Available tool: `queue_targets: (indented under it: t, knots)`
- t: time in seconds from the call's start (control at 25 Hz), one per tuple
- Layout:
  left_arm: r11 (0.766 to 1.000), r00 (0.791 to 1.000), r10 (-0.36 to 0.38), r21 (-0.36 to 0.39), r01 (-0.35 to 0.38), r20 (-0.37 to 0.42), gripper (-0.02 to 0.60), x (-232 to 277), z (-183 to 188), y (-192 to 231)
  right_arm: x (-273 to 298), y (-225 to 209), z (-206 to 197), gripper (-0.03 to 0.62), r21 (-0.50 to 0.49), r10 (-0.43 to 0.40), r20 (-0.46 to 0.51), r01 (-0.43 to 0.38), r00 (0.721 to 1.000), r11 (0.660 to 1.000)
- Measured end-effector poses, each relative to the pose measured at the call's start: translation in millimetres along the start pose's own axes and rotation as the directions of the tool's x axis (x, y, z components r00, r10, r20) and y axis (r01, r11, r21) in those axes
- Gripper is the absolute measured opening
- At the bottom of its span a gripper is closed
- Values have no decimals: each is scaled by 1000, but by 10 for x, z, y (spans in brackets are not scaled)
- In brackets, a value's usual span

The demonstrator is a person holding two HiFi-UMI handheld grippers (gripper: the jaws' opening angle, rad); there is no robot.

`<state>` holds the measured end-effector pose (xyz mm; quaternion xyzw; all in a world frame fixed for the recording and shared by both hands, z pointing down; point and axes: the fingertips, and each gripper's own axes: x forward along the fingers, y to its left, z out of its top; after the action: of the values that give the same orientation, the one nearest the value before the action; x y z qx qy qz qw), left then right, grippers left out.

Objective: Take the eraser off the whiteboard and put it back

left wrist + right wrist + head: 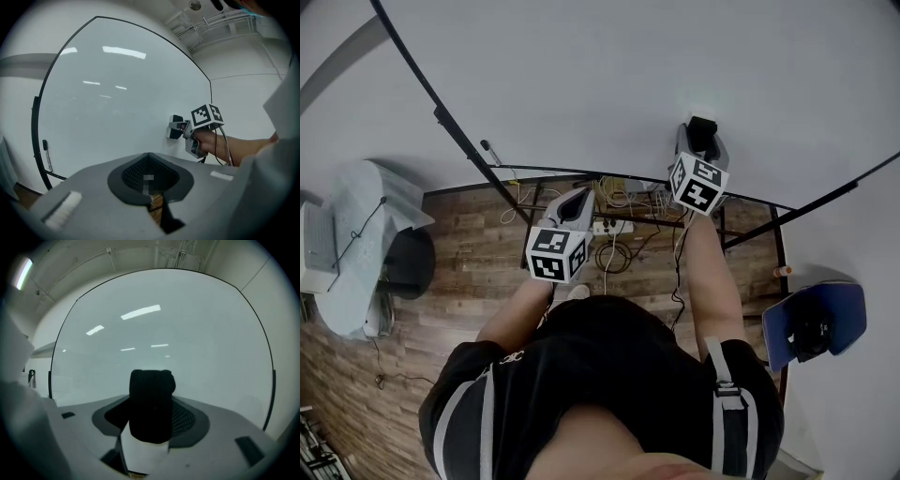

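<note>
The eraser (175,126) sits between the jaws of the right gripper (699,139), low against the whiteboard (117,93), with the left gripper (574,206) to its left and short of the board, a marker (45,154) by the board's left edge, and cables (617,253) on the floor (469,262) beneath its bottom edge.

A wooden plank floor (469,234) is seen below, and a white power strip (609,227) and a tangle of cables (623,255) are laid on it. A blue chair (848,305) bearing a black object (814,328) is placed at the right. A marker (46,154) is seen upright at the far left of the left gripper view.
</note>
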<state>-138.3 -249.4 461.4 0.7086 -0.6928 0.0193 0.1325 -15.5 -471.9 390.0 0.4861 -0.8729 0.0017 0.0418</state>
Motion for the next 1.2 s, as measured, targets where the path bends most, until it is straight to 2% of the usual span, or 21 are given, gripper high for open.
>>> queue_targets:
  t: [0.2,0.48,0.6,0.72,0.84,0.96,1.04,1.2]
  knots:
    - [1000,1000,-12,1,12,0,9,18,-4,-30,-24,15,20,238,-10,2,16,-2,1000,1000]
    - [999,999,-42,3,42,-13,9,110,-20,-124,-149,-44,176,272,24,20,123,-23,992,999]
    - [999,998,-54,5,54,-24,9,158,-43,-151,-300,-72,239,272,-7,7,158,-6,987,1000]
    - [998,997,-67,3,67,-26,9,205,-27,-201,-573,-113,341,268,-21,-10,231,15,973,1000]
    - [997,996,-81,1,81,-22,9,259,-4,-257,-837,-202,350,208,12,-25,270,22,962,1000]
    - [995,995,-99,3,99,-27,9,311,-17,-331,-1067,-306,263,114,52,-38,269,25,962,998]
    - [993,993,-115,6,115,-31,9,341,-31,-399,-1223,-327,175,8,72,-13,257,-6,966,997]
    - [990,989,-140,13,141,-38,9,385,-39,-491,-1472,-283,-75,5,63,40,205,-54,978,997]
